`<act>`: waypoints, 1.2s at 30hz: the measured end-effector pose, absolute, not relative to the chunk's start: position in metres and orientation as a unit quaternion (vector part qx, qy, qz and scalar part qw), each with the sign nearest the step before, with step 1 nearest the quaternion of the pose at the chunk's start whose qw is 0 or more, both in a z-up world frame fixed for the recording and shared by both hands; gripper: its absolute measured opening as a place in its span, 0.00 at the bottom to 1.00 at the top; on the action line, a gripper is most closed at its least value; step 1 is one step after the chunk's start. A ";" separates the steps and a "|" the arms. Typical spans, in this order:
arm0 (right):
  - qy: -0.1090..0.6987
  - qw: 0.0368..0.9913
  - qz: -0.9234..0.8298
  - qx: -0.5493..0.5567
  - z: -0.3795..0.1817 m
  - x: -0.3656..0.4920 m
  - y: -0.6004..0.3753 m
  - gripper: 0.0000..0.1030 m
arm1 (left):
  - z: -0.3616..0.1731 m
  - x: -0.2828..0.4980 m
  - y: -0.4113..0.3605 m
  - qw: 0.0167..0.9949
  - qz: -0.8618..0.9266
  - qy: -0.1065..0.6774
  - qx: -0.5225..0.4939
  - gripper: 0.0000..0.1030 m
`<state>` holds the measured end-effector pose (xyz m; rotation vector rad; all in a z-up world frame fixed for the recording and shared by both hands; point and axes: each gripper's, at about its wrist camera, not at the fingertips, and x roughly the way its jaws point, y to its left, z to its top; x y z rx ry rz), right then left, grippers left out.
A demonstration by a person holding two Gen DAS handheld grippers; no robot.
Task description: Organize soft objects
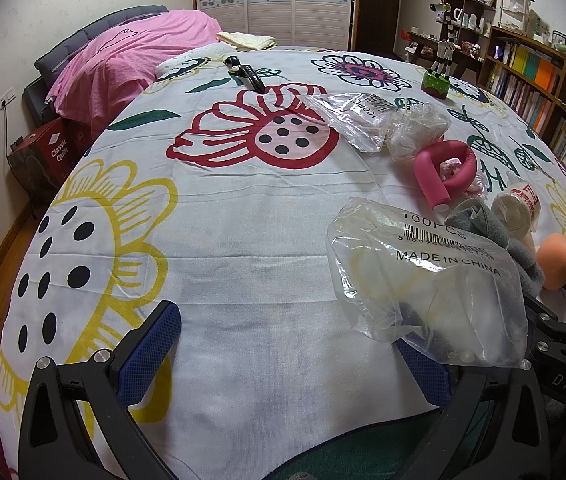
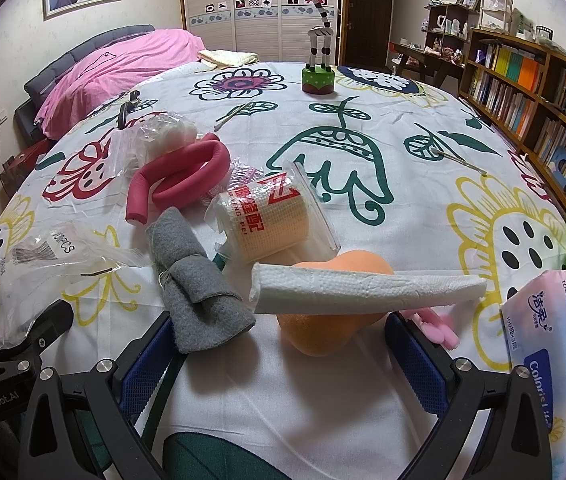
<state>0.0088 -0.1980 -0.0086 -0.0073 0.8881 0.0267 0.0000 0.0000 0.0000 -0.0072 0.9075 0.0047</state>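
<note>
Both tools are released, jaws spread. The left tool (image 1: 291, 364) sits at the bed's (image 1: 243, 208) near edge beside a clear bag (image 1: 427, 280). The right tool (image 2: 279, 360) faces a paper towel roll (image 2: 363, 288) lying across an orange sponge (image 2: 323, 332), just beside grey felt (image 2: 199, 288).

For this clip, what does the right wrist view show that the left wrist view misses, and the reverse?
Only the right wrist view shows the rolled white paper towel lying across the orange sponge, and the pale tissue pack. Only the left wrist view shows the red "Classic Quilt" box beside the bed. Both show the bent pink foam tube, the folded grey felt cloth and the striped toy giraffe.
</note>
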 end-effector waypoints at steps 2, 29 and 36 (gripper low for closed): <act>0.429 0.903 0.016 -0.002 -0.008 0.009 -0.199 1.00 | 0.000 0.000 0.000 0.899 0.002 0.438 -0.003 1.00; 0.434 0.898 0.058 -0.028 -0.008 0.008 -0.201 1.00 | 0.000 0.000 0.000 0.899 0.002 0.438 -0.003 1.00; 0.427 0.901 0.075 -0.015 -0.007 0.004 -0.206 1.00 | 0.000 0.000 0.000 0.899 0.002 0.438 -0.003 1.00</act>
